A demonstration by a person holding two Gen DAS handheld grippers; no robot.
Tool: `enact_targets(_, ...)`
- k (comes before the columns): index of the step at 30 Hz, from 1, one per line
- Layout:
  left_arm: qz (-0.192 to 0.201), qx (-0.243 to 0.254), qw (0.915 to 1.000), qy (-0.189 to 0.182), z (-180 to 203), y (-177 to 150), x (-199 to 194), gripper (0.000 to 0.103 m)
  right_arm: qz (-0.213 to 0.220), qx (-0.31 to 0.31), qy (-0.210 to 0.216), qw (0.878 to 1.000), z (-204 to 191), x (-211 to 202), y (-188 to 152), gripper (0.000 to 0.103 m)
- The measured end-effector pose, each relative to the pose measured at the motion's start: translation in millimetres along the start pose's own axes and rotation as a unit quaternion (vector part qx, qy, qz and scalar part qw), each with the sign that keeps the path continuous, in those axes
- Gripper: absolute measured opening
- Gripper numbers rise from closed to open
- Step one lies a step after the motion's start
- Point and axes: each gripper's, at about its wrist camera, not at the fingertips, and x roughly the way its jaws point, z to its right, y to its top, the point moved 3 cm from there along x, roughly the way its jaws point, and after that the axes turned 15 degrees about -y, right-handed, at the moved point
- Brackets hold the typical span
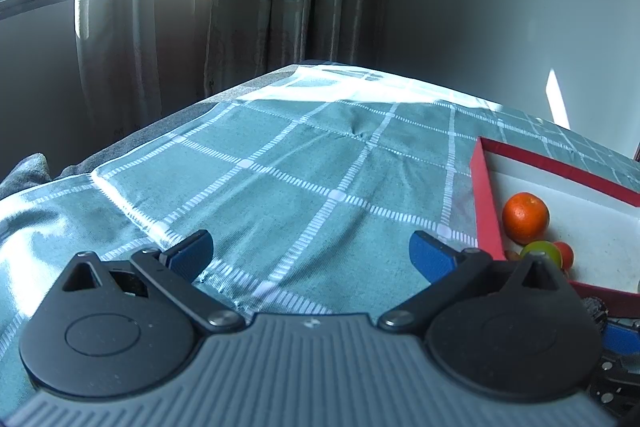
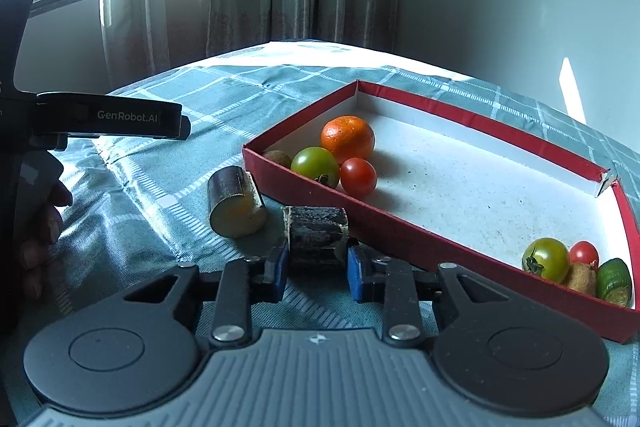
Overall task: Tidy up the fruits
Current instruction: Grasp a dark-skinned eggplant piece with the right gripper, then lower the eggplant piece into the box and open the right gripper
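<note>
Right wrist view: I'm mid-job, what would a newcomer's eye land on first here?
Probably the red tray with its white floor, an orange bright in its far-left corner beside a green tomato and a red cherry tomato. Next, the right claw closed on a dark sugarcane piece on the checked cloth, just outside the tray.
</note>
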Motion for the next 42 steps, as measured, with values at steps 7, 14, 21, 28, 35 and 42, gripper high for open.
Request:
enact_targets(7, -0.003, -0.005, 1.0000, -0.001, -1, -1, 0, 0.103, 0.007, 0.018, 0.007, 1.000, 11, -14, -8, 0.029)
enact_targets(14, -0.006, -0.008, 0.9999, -0.003, -2, 0, 2, 0.103, 0.014, 0.036, -0.001, 0.999, 34, -27, -18, 0.029)
enact_targets(21, -0.008, -0.009, 0.9999, 0.002, -2, -1, 3, 0.103, 0.029, 0.069, -0.014, 0.997, 67, -40, -20, 0.029)
enact_targets(28, -0.006, -0.007, 1.0000, 0.003, -1, -1, 2, 0.103, 0.068, 0.098, -0.049, 0.992, 106, -47, 8, 0.029)
enact_targets(35, -0.007, -0.007, 0.9999, 0.002, -1, -1, 2, 0.103, 0.051, 0.083, -0.073, 0.993, 109, -13, 26, 0.029)
enact_targets(42, -0.009, -0.005, 0.9999, -0.001, -1, -2, 2, 0.103, 0.012, 0.074, -0.072, 0.995, 104, 20, 13, 0.028)
